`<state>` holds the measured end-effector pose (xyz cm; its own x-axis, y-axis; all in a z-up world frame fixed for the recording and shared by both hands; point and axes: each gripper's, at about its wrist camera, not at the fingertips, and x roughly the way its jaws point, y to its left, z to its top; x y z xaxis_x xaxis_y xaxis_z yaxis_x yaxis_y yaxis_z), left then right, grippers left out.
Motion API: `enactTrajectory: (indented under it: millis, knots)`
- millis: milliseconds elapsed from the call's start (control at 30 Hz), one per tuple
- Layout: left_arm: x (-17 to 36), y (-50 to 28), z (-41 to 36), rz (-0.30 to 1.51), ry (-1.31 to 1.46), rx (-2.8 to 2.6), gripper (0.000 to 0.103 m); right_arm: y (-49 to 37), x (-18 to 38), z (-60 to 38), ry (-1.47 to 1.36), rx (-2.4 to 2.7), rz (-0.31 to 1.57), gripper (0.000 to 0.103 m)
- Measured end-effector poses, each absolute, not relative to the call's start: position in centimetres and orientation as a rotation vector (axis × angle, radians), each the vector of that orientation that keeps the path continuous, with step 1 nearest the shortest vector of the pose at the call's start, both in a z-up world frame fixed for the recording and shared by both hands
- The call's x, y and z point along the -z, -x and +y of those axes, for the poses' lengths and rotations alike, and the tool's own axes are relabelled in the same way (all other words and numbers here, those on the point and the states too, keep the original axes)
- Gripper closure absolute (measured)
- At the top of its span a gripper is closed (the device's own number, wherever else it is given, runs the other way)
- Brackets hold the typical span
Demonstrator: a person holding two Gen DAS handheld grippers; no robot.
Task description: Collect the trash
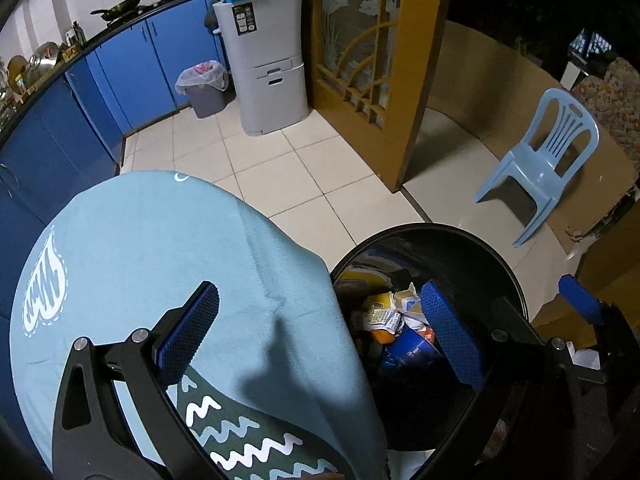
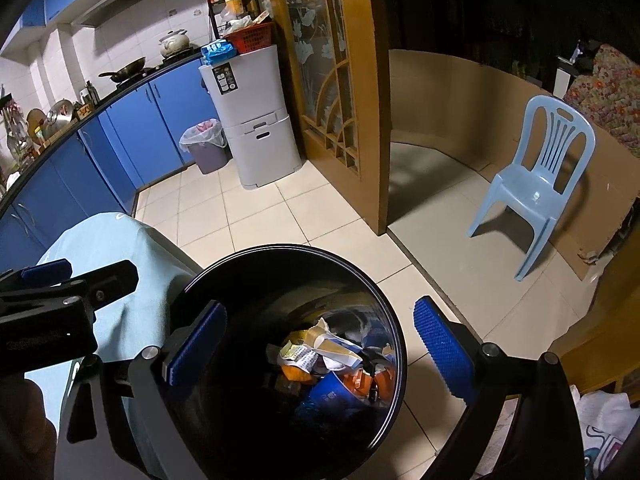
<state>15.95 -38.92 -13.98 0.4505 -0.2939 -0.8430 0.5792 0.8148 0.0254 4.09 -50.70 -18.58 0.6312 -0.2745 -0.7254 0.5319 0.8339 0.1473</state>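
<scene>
You have a black bin (image 2: 384, 320) before you, holding blue, orange and white trash (image 2: 332, 364). Left of the bin, your cloth (image 1: 160, 240) is pale blue with white zigzags on dark green. Beyond the bin: blue cabinets (image 2: 132, 132), cream tiles (image 2: 256, 216), a light-blue chair (image 2: 540, 184).

Both wrist views look steeply down from close above black bin (image 1: 516, 280) (image 2: 384, 304), facing kitchen floor. Left view sits perhaps slightly further left. Shared: bin, blue chair (image 1: 548, 160) (image 2: 540, 184).
</scene>
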Motion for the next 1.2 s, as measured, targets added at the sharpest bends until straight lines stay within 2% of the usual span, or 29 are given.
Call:
enactTrajectory:
  millis: [1200]
  knots:
    - [13.9,-15.95,-38.75,0.958,-0.329,0.56,0.004,-4.16,18.16,-50.58,-0.367,0.467,0.749,0.011]
